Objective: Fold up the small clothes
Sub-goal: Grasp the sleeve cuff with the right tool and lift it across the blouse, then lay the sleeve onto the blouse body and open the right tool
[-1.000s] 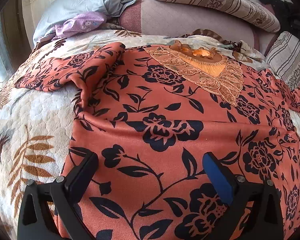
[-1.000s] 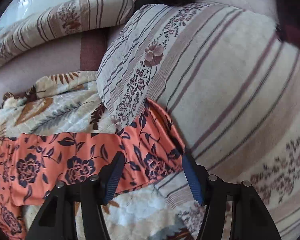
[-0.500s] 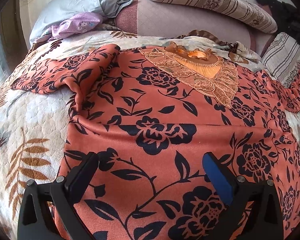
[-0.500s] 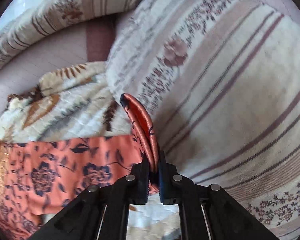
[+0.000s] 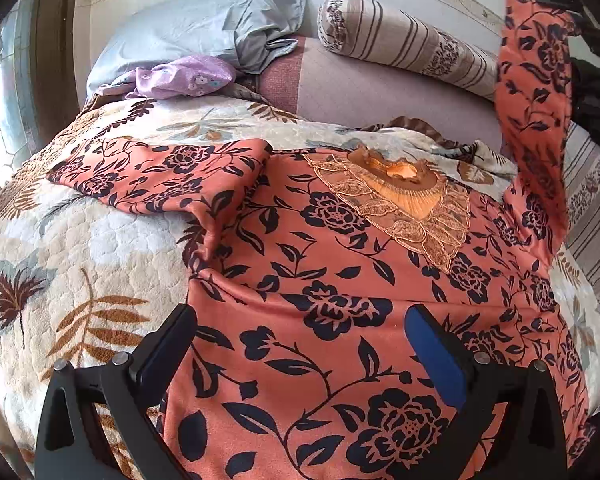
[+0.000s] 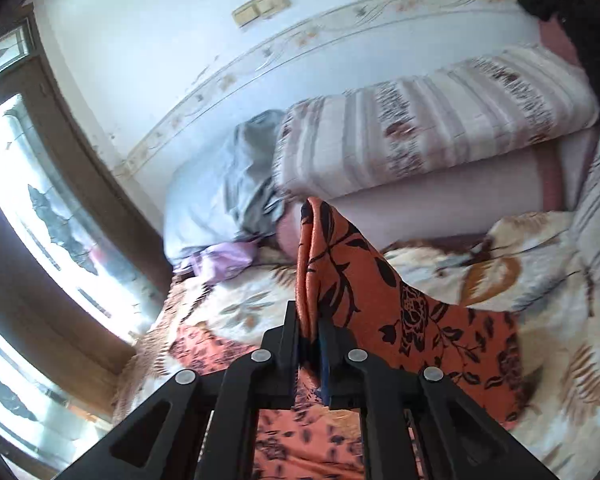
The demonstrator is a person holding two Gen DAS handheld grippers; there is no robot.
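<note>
Right tool (image 6: 310, 334) clamped on a sleeve of the orange floral garment (image 5: 324, 292), lifted off the bed.

The right tool's jaws were pressed together on the sleeve (image 6: 340, 264), whose cloth rose from between them and draped down to the right toward the quilt (image 6: 480, 272). In the left wrist view the same sleeve (image 5: 534, 92) hung raised at the right edge. The left tool (image 5: 300, 344) stood with jaws wide apart over the garment's lower part, nothing between them. The garment lay spread flat on the quilt of the bed, lace collar (image 5: 400, 208) facing up, its other sleeve (image 5: 160, 176) lying out to the left. Beyond it lay a striped bolster (image 5: 404, 44), a grey pillow (image 5: 204, 32) and a purple cloth (image 5: 180, 80).
</note>
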